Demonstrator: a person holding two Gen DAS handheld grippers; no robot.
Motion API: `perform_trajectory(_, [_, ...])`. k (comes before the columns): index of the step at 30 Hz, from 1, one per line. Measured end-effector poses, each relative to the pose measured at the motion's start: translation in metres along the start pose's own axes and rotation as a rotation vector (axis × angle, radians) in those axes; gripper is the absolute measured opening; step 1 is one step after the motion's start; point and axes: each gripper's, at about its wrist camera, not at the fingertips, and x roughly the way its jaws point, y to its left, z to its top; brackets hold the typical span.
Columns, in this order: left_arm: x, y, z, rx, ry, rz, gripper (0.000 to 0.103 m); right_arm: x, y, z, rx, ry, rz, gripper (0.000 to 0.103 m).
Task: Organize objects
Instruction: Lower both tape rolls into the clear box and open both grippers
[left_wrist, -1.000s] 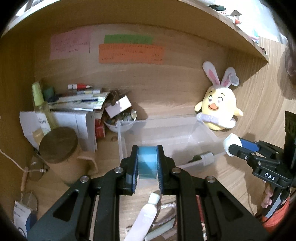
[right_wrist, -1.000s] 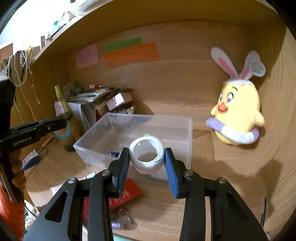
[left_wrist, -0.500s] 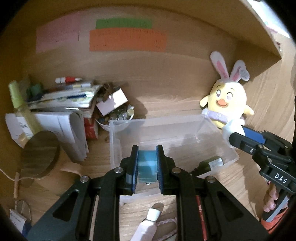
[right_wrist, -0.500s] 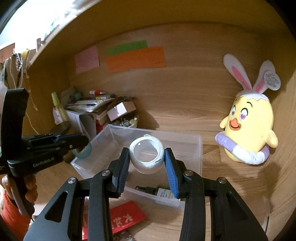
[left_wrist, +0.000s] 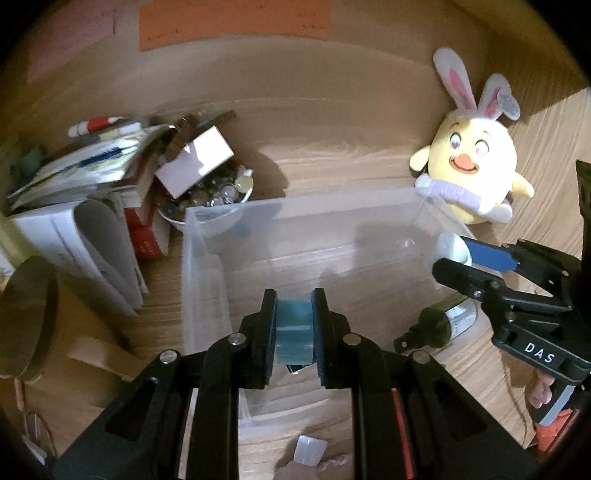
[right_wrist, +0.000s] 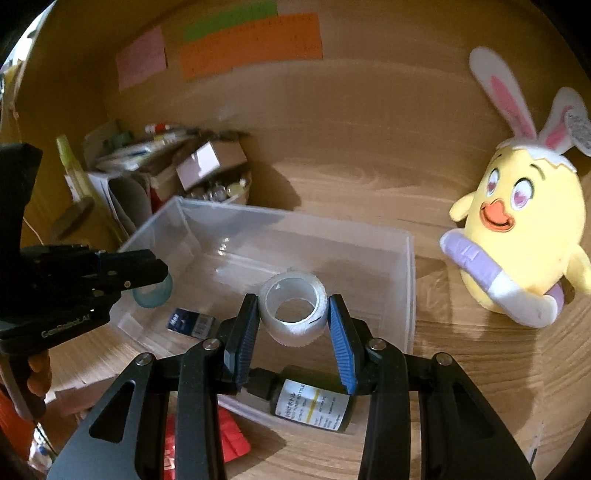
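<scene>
My left gripper (left_wrist: 294, 326) pinches a teal tape roll (left_wrist: 294, 329) at lower centre of the left wrist frame, over the near end of the clear plastic bin (left_wrist: 199, 266). My right gripper (right_wrist: 291, 325) clamps a white tape roll (right_wrist: 293, 308) at lower centre of its own frame, above the bin's near wall, blue pads pressed against both sides. Inside the bin, a dark bottle (right_wrist: 314, 400) lies on its side by the near wall and a small blue packet (right_wrist: 191, 322) rests at lower left. A yellow bunny-eared plush (right_wrist: 524, 236) sits at right, just outside the bin. Stacked papers (left_wrist: 92, 192) and a bowl of small items (left_wrist: 218, 195) crowd the upper left.
</scene>
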Motion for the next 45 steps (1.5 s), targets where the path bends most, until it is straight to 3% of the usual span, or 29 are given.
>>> perform_trajectory(20, [0.035, -0.009, 0.001, 0.035, 0.081, -0.014, 0.018, 0.043, 0.012, 0.001, -0.070, 0.135, -0.031, 0.035])
perform_trajectory(30, [0.017, -0.018, -0.001, 0.069, 0.026, -0.004, 0.053, 0.043, 0.016, -0.001, -0.071, 0.135, -0.039, 0.039])
perform_trajectory(36, [0.001, -0.021, -0.003, 0.078, -0.006, -0.007, 0.058, 0.028, 0.018, 0.000, -0.071, 0.091, -0.053, 0.053])
perform_trajectory(40, [-0.012, -0.023, -0.006, 0.078, -0.038, 0.000, 0.069, 0.012, 0.018, 0.000, -0.075, 0.058, -0.066, 0.061])
perform_trajectory(45, [-0.033, -0.020, -0.013, 0.073, -0.069, 0.007, 0.070, -0.010, 0.021, -0.003, -0.081, 0.009, -0.081, 0.071])
